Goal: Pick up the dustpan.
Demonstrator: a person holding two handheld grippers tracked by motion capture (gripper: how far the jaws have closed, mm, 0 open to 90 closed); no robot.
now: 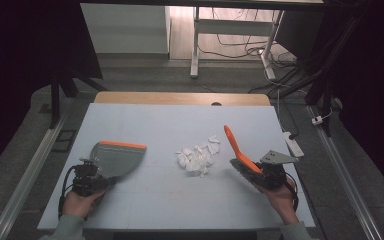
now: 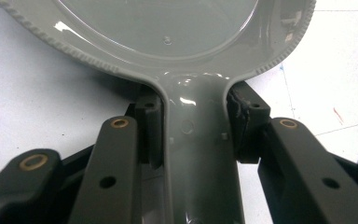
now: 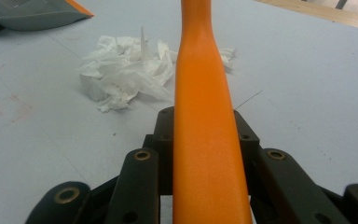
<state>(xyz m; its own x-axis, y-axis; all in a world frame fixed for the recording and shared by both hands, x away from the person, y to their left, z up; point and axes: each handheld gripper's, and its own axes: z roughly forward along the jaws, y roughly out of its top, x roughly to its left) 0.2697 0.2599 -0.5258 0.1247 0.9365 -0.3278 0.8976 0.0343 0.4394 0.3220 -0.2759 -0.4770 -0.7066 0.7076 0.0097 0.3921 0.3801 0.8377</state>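
No text, label, brand, number or sign can be read on anything here.

We count one counter (image 1: 130, 120), pale blue on top, and on it one grey dustpan (image 1: 117, 159) with a single orange strip along its front lip, one orange-handled brush (image 1: 236, 145), and one heap of torn white paper scraps (image 1: 197, 157), the pieces too crumpled together for us to number. There are two grippers, the left gripper (image 1: 87, 181) and the right gripper (image 1: 270, 175), each carried by one hand, so two hands: the left hand (image 1: 80, 202) and the right hand (image 1: 280, 195). On the floor to the right of the counter we see one white power strip (image 1: 294, 144).
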